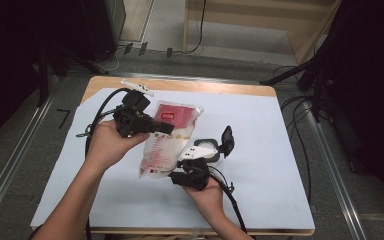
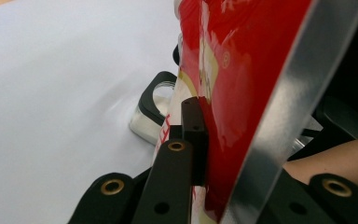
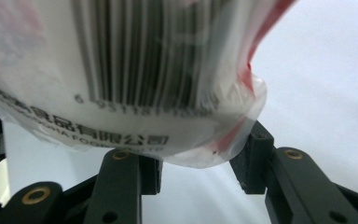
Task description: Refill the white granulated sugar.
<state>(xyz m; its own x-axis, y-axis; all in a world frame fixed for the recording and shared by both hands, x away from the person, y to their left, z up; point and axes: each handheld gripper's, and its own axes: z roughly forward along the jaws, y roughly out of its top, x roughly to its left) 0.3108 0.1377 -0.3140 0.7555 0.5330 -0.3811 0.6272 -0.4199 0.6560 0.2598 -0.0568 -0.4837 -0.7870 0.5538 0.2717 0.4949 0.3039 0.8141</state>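
High view has the red and white pouch [image 1: 167, 137] held up off the bench [image 1: 260, 130], near its middle, between two hand-held grippers. The left hand-held gripper [image 1: 166, 128] pinches the pouch's upper part from the left side, and the right hand-held gripper [image 1: 176, 176] sits at its lower end. Left gripper view adds the close detail: black jaws pressed together on the pouch's [image 2: 233, 93] glossy red face beside its silvery sealed edge. Right gripper view shows the pouch's [image 3: 135, 79] other end, a barcode and printed text, with its rounded bottom bulging between the half-spread jaws; whether their pads press on it I cannot tell. White sheeting covers the bench, a wooden edge showing at the far side. Beyond lie grey floor, trailing cables [image 1: 300, 120] and dark stands.
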